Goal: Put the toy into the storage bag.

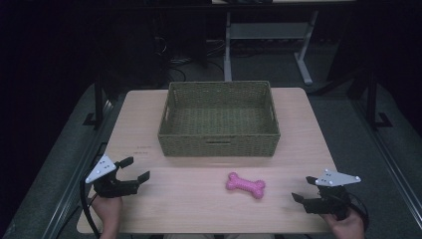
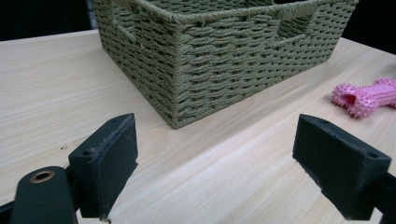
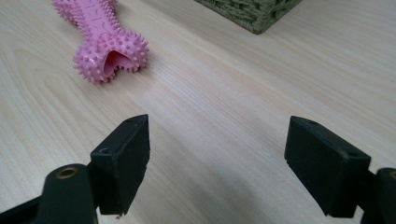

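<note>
One woven green basket [image 1: 219,139] sits toward the far edge of the surface [image 1: 293,209], at its middle. One pink spiked bone toy [image 1: 245,184] lies nearer the near edge, a little right of centre. There are two claws: the left claw [image 1: 134,169] near the near left corner and the right claw [image 1: 304,188] near the near right corner. Each has two black jaws, four jaws in all, and each carries one grey three-cornered plate, two plates in all. Two hands hold them, one apiece. One surface carries it all.
</note>
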The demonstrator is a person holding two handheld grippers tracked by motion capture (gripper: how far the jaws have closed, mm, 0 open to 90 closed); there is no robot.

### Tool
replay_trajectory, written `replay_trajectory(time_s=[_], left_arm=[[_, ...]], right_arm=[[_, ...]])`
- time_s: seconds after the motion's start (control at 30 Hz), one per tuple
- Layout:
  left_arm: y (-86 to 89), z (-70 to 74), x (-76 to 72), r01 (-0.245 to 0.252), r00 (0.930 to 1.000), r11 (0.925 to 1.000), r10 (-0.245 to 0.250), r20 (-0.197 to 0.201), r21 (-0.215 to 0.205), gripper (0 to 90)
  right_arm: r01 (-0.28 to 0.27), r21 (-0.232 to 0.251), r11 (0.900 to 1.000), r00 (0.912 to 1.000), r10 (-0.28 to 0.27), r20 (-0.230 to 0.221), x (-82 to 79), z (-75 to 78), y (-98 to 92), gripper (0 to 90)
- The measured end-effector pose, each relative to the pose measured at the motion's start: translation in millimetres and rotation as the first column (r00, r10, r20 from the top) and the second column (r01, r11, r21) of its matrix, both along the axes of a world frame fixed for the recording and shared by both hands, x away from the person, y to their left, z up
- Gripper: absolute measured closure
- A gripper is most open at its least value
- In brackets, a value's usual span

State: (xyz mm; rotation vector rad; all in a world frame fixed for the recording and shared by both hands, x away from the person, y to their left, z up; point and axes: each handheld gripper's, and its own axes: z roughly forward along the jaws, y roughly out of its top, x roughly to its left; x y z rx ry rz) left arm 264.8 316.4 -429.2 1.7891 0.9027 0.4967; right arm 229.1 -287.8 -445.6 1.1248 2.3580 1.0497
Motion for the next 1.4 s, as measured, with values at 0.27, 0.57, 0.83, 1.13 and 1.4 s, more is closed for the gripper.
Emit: replay_trajectory(time_s=[0.27,0.57,0.83,1.13,1.4], left_arm=[[0.4,-1.5,1.2,0.008,0.9999,1.0000,-0.008,-0.009,-0.002,13.5],[4.6,-2.1,0.7,-0.001,0.9999,0.9996,0.001,-0.012,-0.027,13.5],[3.2,-2.9,1.1,0.003,0.9999,0.9996,-0.004,-0.013,-0.027,13.5],[5.2,-2.8,1.0,0.000,0.9999,0.9995,0.000,-0.013,-0.031,13.5],[5.7,-3.0,1.2,-0.003,0.9999,0.9994,0.003,-0.013,-0.036,13.5]], right_arm=[[-0.044,-0.006,0.999,0.9984,0.044,-0.036,7.7,5.9,10.4,18.9],[-0.153,-0.050,0.987,0.9849,0.148,-0.089,21.0,13.9,28.9,16.3],[-0.234,-0.050,0.971,0.9629,0.224,-0.150,29.7,18.5,40.1,16.1],[-0.292,-0.068,0.954,0.9432,0.275,-0.186,40.8,30.0,52.7,15.2],[-0.330,-0.079,0.941,0.9295,0.309,-0.202,46.8,33.7,61.6,15.2]])
